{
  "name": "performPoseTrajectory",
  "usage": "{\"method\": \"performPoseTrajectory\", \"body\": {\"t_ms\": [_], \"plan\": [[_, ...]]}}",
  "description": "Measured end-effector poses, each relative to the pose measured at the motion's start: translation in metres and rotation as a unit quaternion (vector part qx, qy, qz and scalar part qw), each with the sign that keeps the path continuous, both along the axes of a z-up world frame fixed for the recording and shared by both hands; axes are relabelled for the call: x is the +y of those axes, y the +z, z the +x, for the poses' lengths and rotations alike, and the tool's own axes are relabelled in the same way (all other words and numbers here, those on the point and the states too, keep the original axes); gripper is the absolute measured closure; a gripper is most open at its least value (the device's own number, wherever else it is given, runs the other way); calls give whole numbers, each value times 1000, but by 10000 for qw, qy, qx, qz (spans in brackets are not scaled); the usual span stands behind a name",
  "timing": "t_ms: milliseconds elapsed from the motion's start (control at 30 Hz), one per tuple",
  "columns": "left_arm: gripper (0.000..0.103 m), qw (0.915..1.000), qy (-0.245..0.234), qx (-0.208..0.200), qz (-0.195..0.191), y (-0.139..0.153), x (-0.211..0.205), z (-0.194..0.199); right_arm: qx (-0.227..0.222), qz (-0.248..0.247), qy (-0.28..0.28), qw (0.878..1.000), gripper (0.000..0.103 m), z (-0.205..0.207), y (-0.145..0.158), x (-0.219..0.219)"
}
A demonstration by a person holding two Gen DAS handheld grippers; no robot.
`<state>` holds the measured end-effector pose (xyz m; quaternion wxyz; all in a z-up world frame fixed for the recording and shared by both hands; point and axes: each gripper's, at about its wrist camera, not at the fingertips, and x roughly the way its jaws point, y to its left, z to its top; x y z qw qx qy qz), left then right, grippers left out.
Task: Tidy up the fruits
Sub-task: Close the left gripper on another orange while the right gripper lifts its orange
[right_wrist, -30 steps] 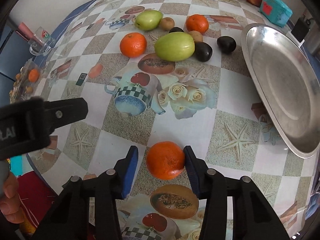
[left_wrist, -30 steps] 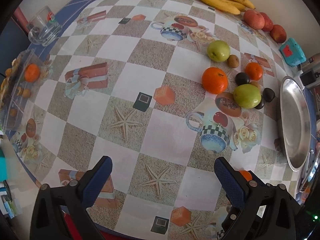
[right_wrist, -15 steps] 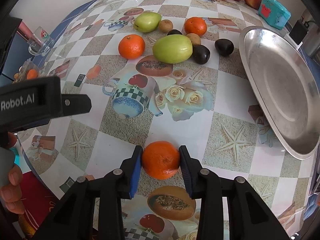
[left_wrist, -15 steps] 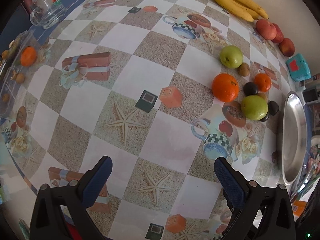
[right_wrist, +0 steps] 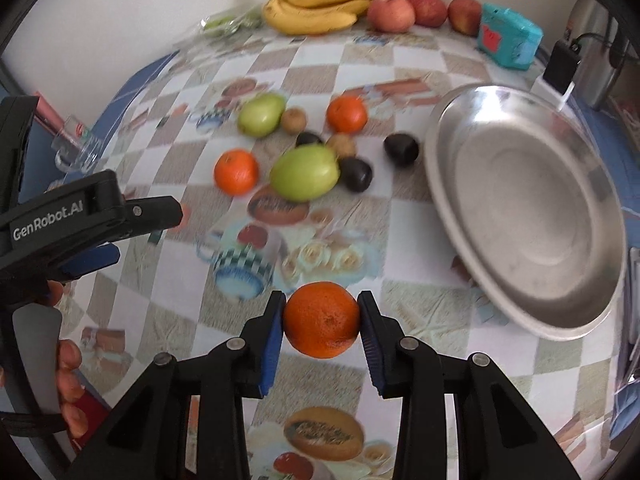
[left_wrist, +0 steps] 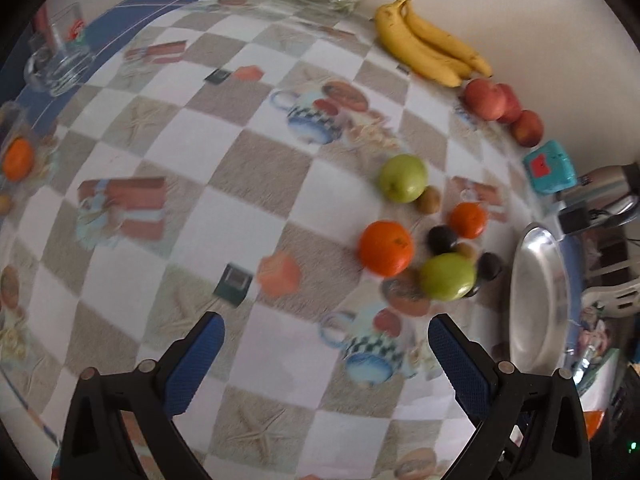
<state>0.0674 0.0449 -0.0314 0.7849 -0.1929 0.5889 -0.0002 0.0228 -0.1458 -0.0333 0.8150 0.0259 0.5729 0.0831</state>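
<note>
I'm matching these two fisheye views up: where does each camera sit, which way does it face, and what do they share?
Left wrist: on the left gripper, looking steeply down at the table; own open fingers show, nothing between them.
Right wrist: on the right gripper, facing down toward the metal plate; own fingers clamp an orange, and the other gripper and hand show at left.
Shared: bananas, red apples, plate, fruit cluster.

A plain off-white wall [right_wrist: 120, 8] rises directly behind the table [right_wrist: 420, 308], which is covered by a checkered printed cloth and evenly lit, with a blue border at its left edge.
</note>
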Motion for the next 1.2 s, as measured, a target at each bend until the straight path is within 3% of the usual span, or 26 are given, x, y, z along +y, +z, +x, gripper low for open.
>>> {"method": "performPoseTrajectory", "body": {"t_ms": [200,267,500,867,1200], "plan": [[4,9999,-91,-93,44,0,-9,19,-192,-10,-207,9996,65,13,13,-11],[17,9999,-126,-72,9,-1,-11,21,-237,54,-264,9994,65,18,16,-13],[29,9992,-354,-168,11,-4,-27,36,-298,149,-372,9988,65,36,22,-19],[58,9987,-495,41,119,-23,-41,54,-368,147,-336,9986,65,50,26,-18],[62,9984,-439,-146,317,-15,-40,54,-456,1,-401,9982,65,54,30,-22]]}}
